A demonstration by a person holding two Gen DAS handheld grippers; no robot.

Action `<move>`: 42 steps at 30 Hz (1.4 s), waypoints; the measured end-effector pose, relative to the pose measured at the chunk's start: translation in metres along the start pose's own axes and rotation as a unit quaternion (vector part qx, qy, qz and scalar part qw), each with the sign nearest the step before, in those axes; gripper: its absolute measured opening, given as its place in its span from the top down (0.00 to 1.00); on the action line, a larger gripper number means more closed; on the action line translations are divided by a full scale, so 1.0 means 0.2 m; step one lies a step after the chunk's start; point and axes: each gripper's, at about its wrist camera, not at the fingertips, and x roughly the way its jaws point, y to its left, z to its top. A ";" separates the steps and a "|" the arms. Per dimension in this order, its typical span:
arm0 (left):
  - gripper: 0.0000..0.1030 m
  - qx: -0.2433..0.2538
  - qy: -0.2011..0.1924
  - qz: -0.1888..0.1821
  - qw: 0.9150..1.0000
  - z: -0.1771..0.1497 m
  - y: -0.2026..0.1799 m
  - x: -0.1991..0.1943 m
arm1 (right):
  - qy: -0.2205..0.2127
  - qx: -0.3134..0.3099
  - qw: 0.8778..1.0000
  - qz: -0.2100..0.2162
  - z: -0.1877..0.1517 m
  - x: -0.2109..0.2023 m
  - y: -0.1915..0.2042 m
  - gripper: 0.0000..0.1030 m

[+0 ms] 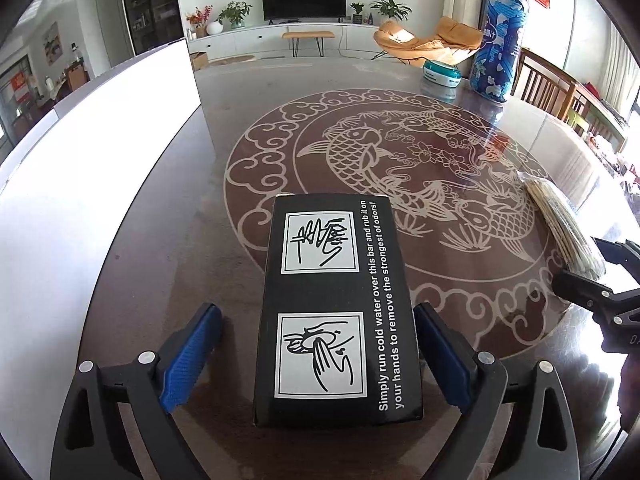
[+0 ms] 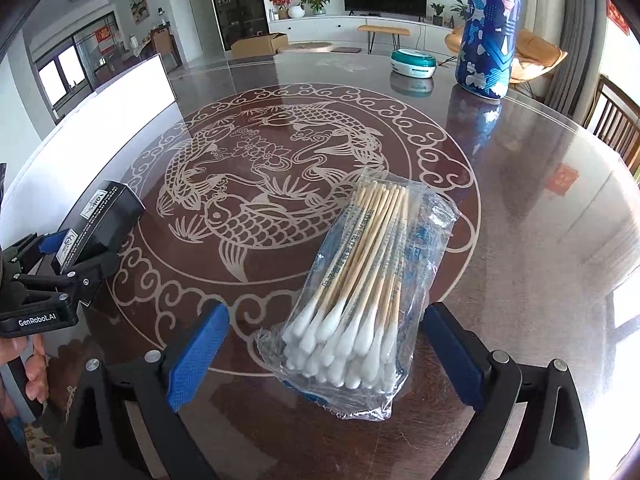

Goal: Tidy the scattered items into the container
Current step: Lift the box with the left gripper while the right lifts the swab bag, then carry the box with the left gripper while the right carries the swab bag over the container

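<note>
Nothing is stowed yet, we judge. Our left gripper (image 1: 318,360) straddles the black box (image 1: 336,312), jaws apart, just right of the white container (image 1: 100,152); our right gripper (image 2: 326,356) — also spread — brackets the cotton swab packet (image 2: 360,280), farther right.

Both cameras are sitting low over the shiny dark round glass worktop (image 1: 400,80) with the fish drawing, looking forward along their tongs toward the far black TV (image 1: 304,0). The left camera is looking very close at a black cardboard box (image 1: 336,312). The right camera is looking close at a clear plastic bag of cotton swabs (image 2: 360,280). Both are seeing the tall blue patterned bottle (image 1: 498,48).
</note>
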 end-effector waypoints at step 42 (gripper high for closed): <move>0.42 -0.252 0.020 0.096 0.963 -0.10 1.58 -0.54 | 0.037 -0.272 0.929 0.249 0.80 0.01 2.13 0.21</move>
